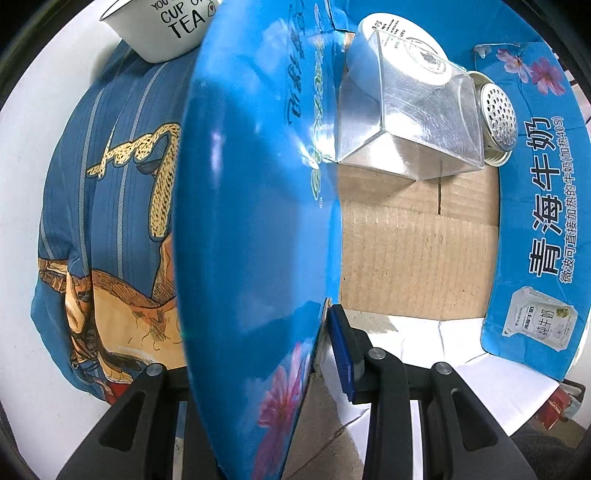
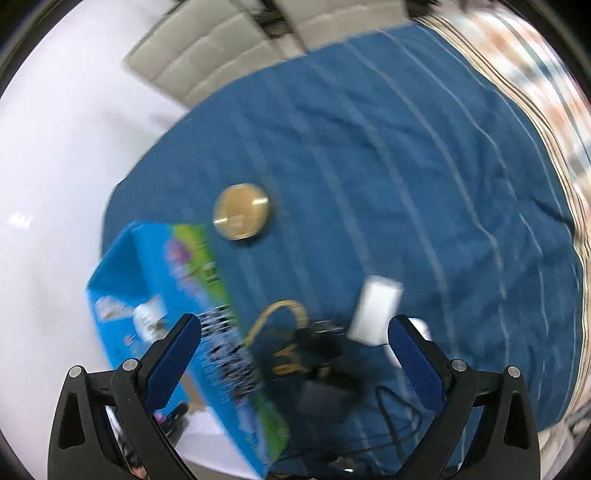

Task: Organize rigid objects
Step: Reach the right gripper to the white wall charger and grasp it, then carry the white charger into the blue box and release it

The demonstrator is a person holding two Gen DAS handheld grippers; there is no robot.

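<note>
My left gripper (image 1: 319, 350) points straight down and is shut on the upright side wall (image 1: 251, 221) of a blue milk carton box. Only its blue right pad (image 1: 341, 354) shows; the other finger is hidden behind the wall. On the box's cardboard floor (image 1: 417, 258) lie a clear square plastic container (image 1: 413, 122), a white round jar (image 1: 399, 40) and a metal shaker with a perforated lid (image 1: 498, 118). The blurred right wrist view shows my right gripper (image 2: 295, 325) open and empty above a blue cloth (image 2: 406, 166). Beneath it are a round gold tin (image 2: 242, 212) and a white rectangular object (image 2: 375, 310).
A white cup lettered "cup of tea" (image 1: 166, 29) stands on the printed blue cloth (image 1: 110, 184) left of the box. From the right wrist the blue box (image 2: 166, 295) sits at the lower left, partly on a white surface (image 2: 55, 184). Grey cushions (image 2: 221, 48) lie beyond the cloth.
</note>
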